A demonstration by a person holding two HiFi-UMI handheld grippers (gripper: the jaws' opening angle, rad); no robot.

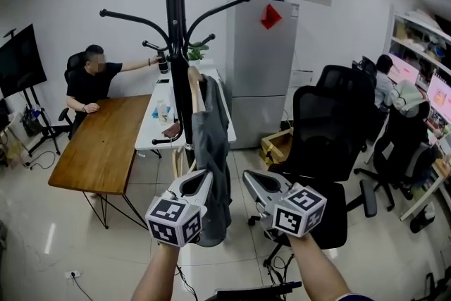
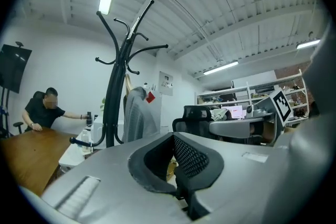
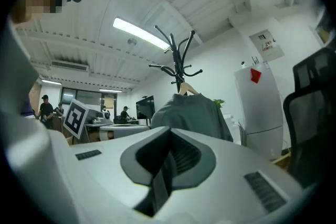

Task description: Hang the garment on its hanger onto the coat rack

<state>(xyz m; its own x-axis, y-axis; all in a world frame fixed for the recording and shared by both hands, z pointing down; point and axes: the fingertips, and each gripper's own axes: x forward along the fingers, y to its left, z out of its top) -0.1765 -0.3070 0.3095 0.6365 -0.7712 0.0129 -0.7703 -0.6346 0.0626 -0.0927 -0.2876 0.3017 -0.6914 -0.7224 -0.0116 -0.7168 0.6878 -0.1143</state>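
Head view puts the grey garment [image 1: 211,144] in the middle of the frame, draped on its wooden hanger [image 1: 194,84] against the black coat rack [image 1: 176,32]. Its long axis runs straight down alongside the upright. Exactly where the hanger's hook sits on the rack I cannot tell.

Both claws lie below the garment, at the lower centre of the frame, and point level toward it. The left claw [image 1: 204,176] is the nearer one, with its tip at the garment's lower edge. The right claw [image 1: 250,180] stands clear to the right of the cloth. Each claw has its jaws together with nothing between them.

By my judgement the garment already hangs on its own, so any coming move reaches up and forward from the left side.
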